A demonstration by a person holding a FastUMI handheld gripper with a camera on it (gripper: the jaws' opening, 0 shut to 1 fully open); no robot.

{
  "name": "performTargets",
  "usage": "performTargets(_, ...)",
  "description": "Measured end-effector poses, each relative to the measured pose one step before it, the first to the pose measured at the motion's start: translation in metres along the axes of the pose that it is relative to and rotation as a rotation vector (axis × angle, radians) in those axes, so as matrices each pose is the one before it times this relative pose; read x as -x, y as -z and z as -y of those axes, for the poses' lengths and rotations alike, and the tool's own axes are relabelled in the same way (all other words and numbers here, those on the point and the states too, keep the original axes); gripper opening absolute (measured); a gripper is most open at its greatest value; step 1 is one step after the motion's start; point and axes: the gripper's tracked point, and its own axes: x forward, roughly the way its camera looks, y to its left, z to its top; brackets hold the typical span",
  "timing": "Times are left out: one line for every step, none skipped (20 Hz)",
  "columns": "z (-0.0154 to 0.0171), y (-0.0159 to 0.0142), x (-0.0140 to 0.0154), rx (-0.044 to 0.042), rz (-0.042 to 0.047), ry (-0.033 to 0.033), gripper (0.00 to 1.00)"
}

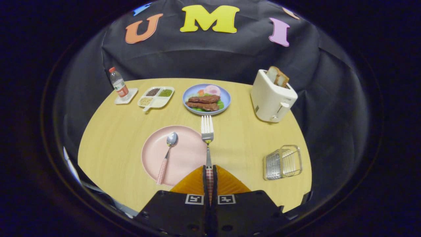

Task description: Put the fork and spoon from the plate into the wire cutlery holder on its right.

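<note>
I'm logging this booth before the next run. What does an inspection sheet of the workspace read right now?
Surface: round wooden table, dry, no spills seen.
Job's things: fork lifted, handle clamped in the tool; spoon lying on the pink plate; wire cutlery holder to the plate's right, nothing in it.
Clutter: toaster with bread, blue food plate, divided tray, water bottle.
Grippers: tool shut on the fork's handle.
Cables: nothing seen.
Surroundings: black cloth wall behind the table.
</note>
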Motion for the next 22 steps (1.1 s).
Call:
performTargets(0.01232, -0.00116, 0.0055, -0.00733, 0.00064, 0.01092, 0.01)
performTargets(0.0126, 0.00019, 0.00391, -0.01161, -0.00879, 0.01263, 0.0)
performTargets(0.01462, 0.00085, 0.00276, -0.021, -0.01436, 0.00684, 0.01)
performTargets(0.0109, -0.00035, 0.0032, -0.02364, -0.01281, -0.00696, 0.01)
performTargets(0.0135, 0.00104, 0.00187, -0.01658, -0.01261, 0.00302, 0.01)
performTargets(0.0159, 0.00074, 0.0019, -0.01074, -0.01434, 0.01519, 0.01)
performTargets(0.01678, 0.00274, 0.00269, -0.00746, -0.02155, 0.01593, 0.01)
performTargets(0.01127, 0.00059, 0.00082, -0.01138, -0.01493, 0.00562, 0.01)
performTargets(0.01167, 0.00128, 0.00186, -0.01129, -0.01842, 0.0076, 0.01)
performTargets(0.01151, 0.0006, 0.001, -0.01124, -0.01486, 0.00047, 0.01)
performTargets(0.0112, 0.00259, 0.00076, -0.012, -0.02172, -0.00032, 0.01)
performTargets(0.00806, 0.00167, 0.00077, -0.00552, -0.02123, -0.00365, 0.01)
performTargets(0.00622, 0.00346, -0.00086, 0.00929, -0.02004, -0.01221, 0.0)
performTargets(0.00797, 0.00361, -0.00231, 0.02286, -0.02586, 0.00982, 0.01)
performTargets(0.00875, 0.00117, -0.00252, 0.00387, -0.02351, 0.00554, 0.01)
performTargets(0.00616, 0.00334, -0.00169, -0.00511, -0.03561, -0.00648, 0.01)
performTargets(0.00398, 0.00458, -0.00053, -0.00838, -0.03378, -0.00812, 0.01)
performTargets(0.00079, 0.00337, -0.00246, -0.00947, -0.04257, -0.02353, 0.01)
performTargets(-0.00115, 0.00438, -0.00135, -0.00394, -0.03987, -0.02243, 0.01)
performTargets(0.00179, 0.00197, -0.00139, -0.00838, -0.03695, -0.01108, 0.01)
performTargets(0.00191, 0.00076, -0.0019, -0.01261, -0.04361, -0.01182, 0.01)
performTargets(-0.00022, -0.00033, -0.00246, -0.01019, -0.03413, -0.01318, 0.01)
